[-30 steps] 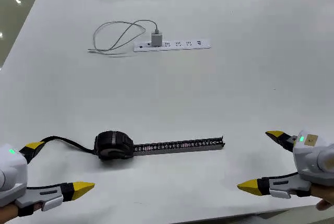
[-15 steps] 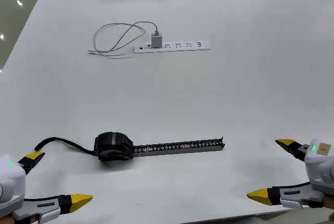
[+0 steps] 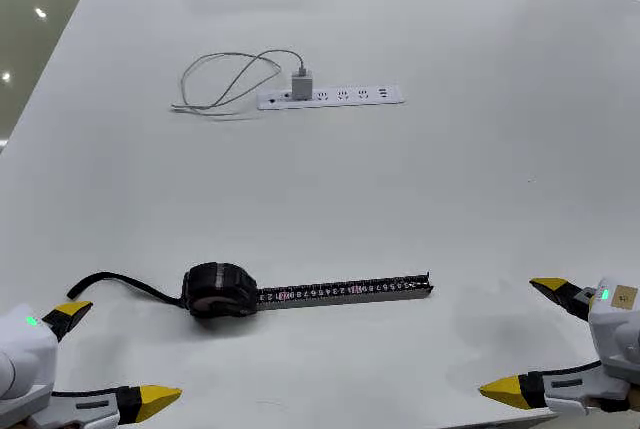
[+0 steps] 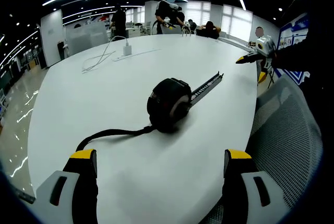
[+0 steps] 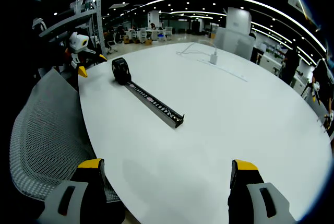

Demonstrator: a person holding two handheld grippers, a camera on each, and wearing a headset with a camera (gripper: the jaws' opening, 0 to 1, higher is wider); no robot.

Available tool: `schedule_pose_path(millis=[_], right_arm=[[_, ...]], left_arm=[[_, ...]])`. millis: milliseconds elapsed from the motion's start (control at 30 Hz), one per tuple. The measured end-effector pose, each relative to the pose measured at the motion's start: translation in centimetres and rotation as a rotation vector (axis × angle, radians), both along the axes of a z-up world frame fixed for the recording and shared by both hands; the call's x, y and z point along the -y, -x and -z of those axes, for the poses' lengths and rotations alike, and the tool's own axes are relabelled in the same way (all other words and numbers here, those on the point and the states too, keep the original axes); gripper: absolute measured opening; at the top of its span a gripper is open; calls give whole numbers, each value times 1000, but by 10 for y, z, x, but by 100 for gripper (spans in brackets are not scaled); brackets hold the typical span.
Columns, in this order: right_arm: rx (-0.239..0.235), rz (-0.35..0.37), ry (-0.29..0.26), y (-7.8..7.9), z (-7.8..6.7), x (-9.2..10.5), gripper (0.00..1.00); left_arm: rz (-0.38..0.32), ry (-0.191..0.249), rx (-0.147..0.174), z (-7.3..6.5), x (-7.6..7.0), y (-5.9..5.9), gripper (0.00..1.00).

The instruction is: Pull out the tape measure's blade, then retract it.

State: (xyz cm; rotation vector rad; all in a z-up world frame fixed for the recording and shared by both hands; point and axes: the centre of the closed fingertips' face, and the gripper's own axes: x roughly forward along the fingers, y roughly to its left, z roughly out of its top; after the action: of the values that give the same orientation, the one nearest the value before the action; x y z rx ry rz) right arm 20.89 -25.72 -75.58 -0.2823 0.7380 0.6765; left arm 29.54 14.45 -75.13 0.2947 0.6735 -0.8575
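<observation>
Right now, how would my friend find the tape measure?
Start at the big white table. Near its front edge lies the tape measure, far from the white power strip. It is a round black case with a numbered blade sticking out.

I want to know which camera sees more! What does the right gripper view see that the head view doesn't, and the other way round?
Right gripper view extras: a grey mesh chair by the table and ceiling lights. Head view extra: the black strap trailing left from the tape measure. Both: the table, the tape measure with its blade pulled out, the power strip, and the left gripper, fingers open.
</observation>
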Motion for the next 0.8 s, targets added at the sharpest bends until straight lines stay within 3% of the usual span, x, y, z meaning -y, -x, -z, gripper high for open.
schedule_pose_path(millis=[133, 233, 267, 333, 367, 433, 500, 600, 800], right_arm=[[2, -9, 10, -3, -1, 1, 99], [-14, -19, 19, -5, -4, -2, 99], [-10, -24, 21, -6, -6, -3, 99], [-6, -32, 20, -8, -9, -5, 99], [-8, -33, 20, -9, -10, -5, 99], [0, -36, 18, -12, -14, -7, 99], [0, -43, 18, -15, -17, -8, 99], [3, -62, 21, -18, -20, -11, 99], [-5, -115, 43, -24, -23, -17, 99]], left_arm=[[-9, 5, -4, 0, 2, -2, 99], [-43, 14, -32, 1, 5, -3, 99], [-44, 15, -28, 1, 6, -5, 99], [-66, -56, -22, 6, 0, -8, 99], [-62, -87, -50, 10, -2, -4, 99], [-46, -63, -43, 10, 8, -4, 99], [-48, -55, -71, 10, 13, -1, 99], [-58, -23, -69, 6, 20, -3, 99], [-61, -13, -67, 0, 31, -7, 99]])
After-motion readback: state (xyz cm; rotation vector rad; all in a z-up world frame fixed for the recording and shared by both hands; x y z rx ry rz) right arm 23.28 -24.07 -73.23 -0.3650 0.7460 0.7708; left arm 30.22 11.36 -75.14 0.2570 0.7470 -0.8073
